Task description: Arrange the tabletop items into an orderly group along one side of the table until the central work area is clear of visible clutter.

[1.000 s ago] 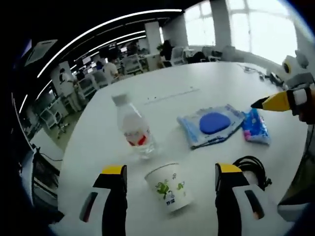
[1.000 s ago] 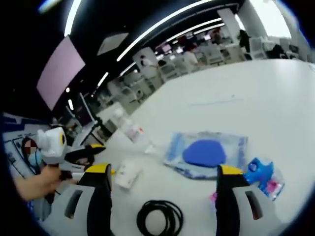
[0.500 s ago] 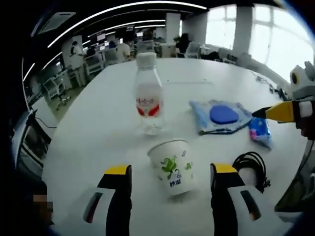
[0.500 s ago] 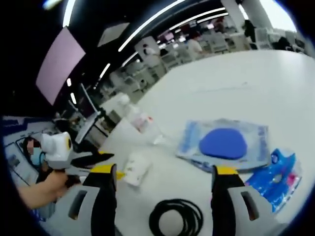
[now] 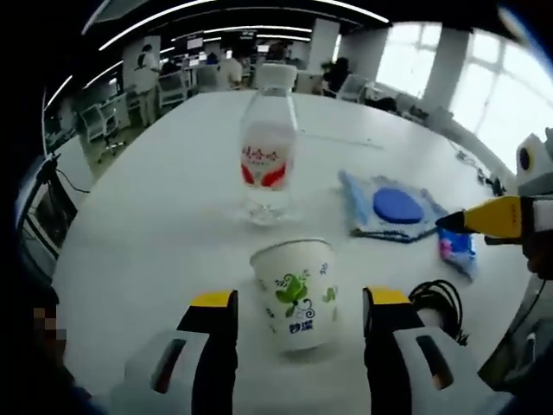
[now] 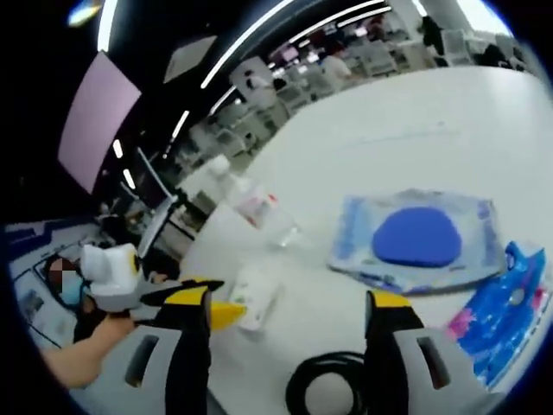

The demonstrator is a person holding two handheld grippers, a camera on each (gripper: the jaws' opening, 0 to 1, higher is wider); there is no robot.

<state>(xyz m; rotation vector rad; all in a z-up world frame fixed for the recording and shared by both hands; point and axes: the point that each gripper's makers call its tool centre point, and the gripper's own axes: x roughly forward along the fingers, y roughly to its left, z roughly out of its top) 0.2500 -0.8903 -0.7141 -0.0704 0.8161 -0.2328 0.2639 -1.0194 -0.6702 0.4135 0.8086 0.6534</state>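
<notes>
1. In the left gripper view, the left gripper (image 5: 294, 311) is seen with its fingers spread wide, and a white paper cup (image 5: 295, 292) printed with a green figure is framed upright between them; contact with either finger cannot be told.
2. To the right of the right finger, a coiled black cable (image 5: 441, 298) is seen lying on the white table (image 5: 147, 216).
3. Beyond the cup, straight ahead of the fingers, a clear water bottle (image 5: 266, 149) with a red label and white cap is seen standing upright, apart from the cup.
4. Ahead and to the right, a clear pouch with a blue pad (image 5: 393, 206) is laid flat, with a blue and pink packet (image 5: 456, 249) just beside it.
5. In the right gripper view, the right gripper (image 6: 285, 324) is held with fingers wide and nothing is gripped; the cable (image 6: 333, 389) lies between them, near their base.
6. Just ahead of its left finger the cup (image 6: 257, 298) is seen, and the bottle (image 6: 255, 207) farther off.
7. The pouch (image 6: 423, 238) lies ahead of the right finger, the packet (image 6: 510, 311) to its right.
</notes>
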